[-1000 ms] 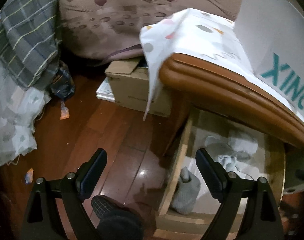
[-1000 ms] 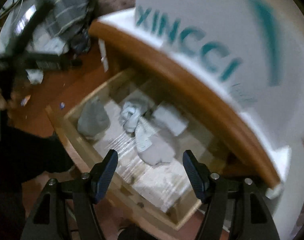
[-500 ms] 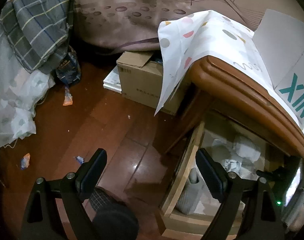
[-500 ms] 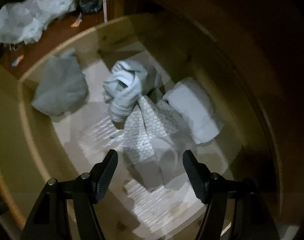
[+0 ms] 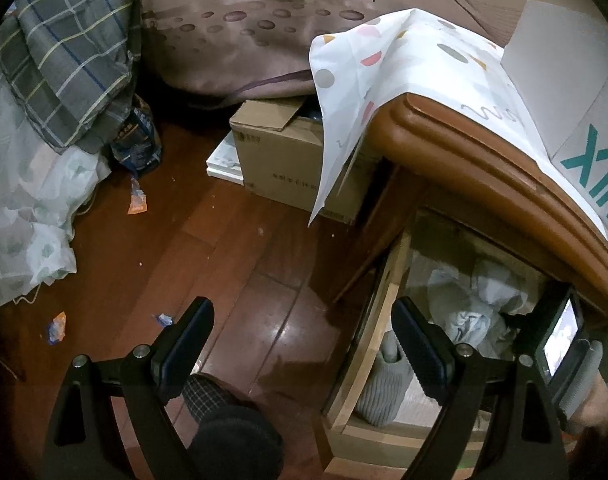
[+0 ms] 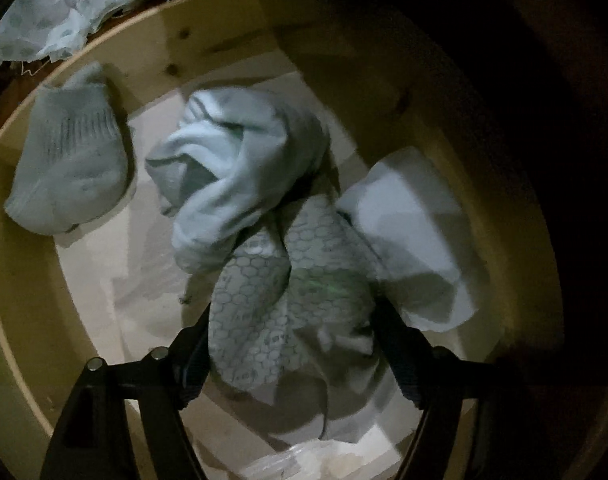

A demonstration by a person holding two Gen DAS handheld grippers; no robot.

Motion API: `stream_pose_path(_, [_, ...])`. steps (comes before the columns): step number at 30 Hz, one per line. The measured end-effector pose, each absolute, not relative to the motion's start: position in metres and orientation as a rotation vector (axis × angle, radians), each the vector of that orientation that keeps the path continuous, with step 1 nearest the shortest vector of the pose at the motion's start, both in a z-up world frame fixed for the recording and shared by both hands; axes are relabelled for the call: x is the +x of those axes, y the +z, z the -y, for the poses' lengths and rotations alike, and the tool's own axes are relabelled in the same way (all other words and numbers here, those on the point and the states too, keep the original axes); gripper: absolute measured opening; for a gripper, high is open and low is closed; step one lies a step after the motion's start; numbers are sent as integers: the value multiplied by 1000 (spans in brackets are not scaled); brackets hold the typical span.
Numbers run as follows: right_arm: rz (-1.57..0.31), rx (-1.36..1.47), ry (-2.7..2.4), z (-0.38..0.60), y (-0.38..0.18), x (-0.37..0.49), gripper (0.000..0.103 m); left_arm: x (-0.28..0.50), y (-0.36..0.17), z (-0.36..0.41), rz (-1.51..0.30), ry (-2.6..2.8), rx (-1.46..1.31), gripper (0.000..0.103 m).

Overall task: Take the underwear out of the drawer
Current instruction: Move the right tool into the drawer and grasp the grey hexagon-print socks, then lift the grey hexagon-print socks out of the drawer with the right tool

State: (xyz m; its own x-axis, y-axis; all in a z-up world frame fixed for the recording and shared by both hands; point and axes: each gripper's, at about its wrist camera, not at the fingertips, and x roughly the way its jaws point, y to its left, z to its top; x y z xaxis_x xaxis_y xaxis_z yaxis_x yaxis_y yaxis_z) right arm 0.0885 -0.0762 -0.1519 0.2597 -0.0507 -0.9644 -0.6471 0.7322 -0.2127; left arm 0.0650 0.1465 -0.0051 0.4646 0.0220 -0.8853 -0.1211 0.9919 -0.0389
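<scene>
The reaching step is being carried out. In the right wrist view, the right gripper (image 6: 291, 340) is being held wide, its jaws just opened further, straddling the hexagon-print underwear (image 6: 287, 312) at six o'clock in the drawer (image 6: 159, 56), not yet pinched. Next, a closing on the cloth and a lift are being called for. Farther off, the left gripper (image 5: 304, 344) is being kept wide and empty over the floor (image 5: 207, 240).
</scene>
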Motion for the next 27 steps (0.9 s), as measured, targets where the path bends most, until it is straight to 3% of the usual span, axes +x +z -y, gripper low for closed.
stream_pose_path(6, [-1269, -626, 460, 87, -152, 91, 77, 66, -6, -145, -1086, 81, -92, 88])
stream_pose_path(9, [-1289, -635, 468, 84, -152, 95, 65, 66, -6, -144, -1087, 81, -91, 88])
stream_pose_path(13, [-1326, -663, 496, 84, -150, 86, 56, 65, -5, -144, -1084, 84, -90, 88])
stream_pose_path(18, [-1382, -622, 506, 92, -144, 83, 33, 65, -6, -142, -1087, 81, -86, 88])
stream_pose_path(27, [-1407, -532, 463, 109, -130, 65, 23, 63, -7, -134, -1082, 74, -54, 88])
